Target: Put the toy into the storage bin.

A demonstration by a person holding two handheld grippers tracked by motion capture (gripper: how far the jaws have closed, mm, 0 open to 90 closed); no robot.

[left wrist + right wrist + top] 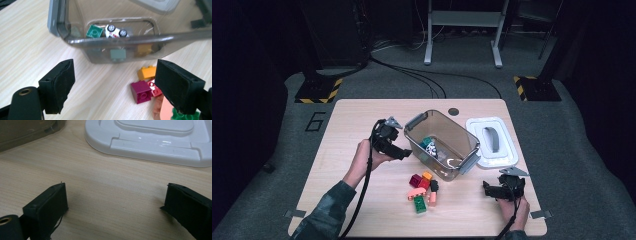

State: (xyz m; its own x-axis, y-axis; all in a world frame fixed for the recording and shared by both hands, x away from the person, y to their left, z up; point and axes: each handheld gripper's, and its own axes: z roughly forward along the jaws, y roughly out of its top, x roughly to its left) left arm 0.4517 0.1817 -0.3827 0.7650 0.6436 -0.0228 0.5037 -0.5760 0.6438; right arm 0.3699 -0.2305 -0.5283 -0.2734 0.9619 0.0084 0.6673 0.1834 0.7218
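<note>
A clear grey bin [416,122] stands at the middle of the table, holding a white toy car [114,31], a green brick [94,31] and a few other bricks. My left gripper [406,153] hovers just left of the bin's near corner. Its jaws are open with nothing between them [115,85]. Loose bricks lie in front of the bin: magenta [141,91], orange [147,72], red [155,87], pink [414,192] and green [420,204]. My right gripper [488,190] rests near the table's front right, open and empty [115,205] over bare wood.
A white lid [492,142] with a grey handle lies flat right of the bin, just beyond the right gripper [150,142]. The bin's corner [25,132] shows at the right gripper view's upper left. Cables trail from both grippers toward the front edge.
</note>
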